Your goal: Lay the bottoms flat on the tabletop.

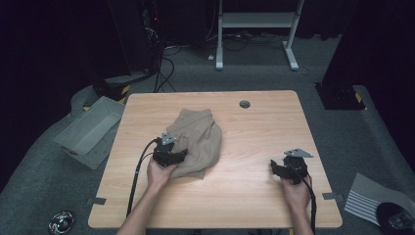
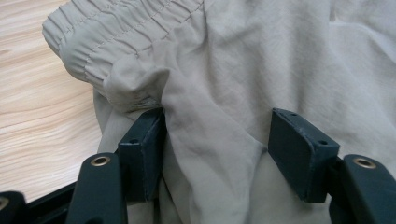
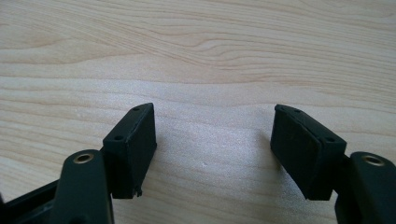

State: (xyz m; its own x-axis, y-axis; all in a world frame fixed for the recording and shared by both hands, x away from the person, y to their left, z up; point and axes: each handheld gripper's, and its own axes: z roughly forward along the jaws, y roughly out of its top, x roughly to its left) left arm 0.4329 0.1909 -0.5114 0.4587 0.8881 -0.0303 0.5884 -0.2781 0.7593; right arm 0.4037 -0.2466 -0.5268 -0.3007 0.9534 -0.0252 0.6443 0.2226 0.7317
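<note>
A crumpled beige garment (image 1: 198, 134) lies on the wooden table (image 1: 254, 147), left of centre. My left gripper (image 1: 183, 154) is at its near left edge, pointing right into the cloth. In the left gripper view the garment (image 2: 261, 60) shows its elastic waistband (image 2: 126, 28) at the upper left. A ridge of cloth lies between the jaws of the left gripper (image 2: 217, 135), which stand wide apart, the left pad (image 2: 144, 144) against a fold. My right gripper (image 1: 274, 169) rests near the table's right side. In its own view the right gripper (image 3: 215, 135) is open over bare wood.
A round dark grommet (image 1: 244, 104) sits in the table's far edge. On the floor stand a grey bin (image 1: 90, 129) to the left, a white frame (image 1: 257, 19) behind and a striped sheet (image 1: 367, 198) at the lower right.
</note>
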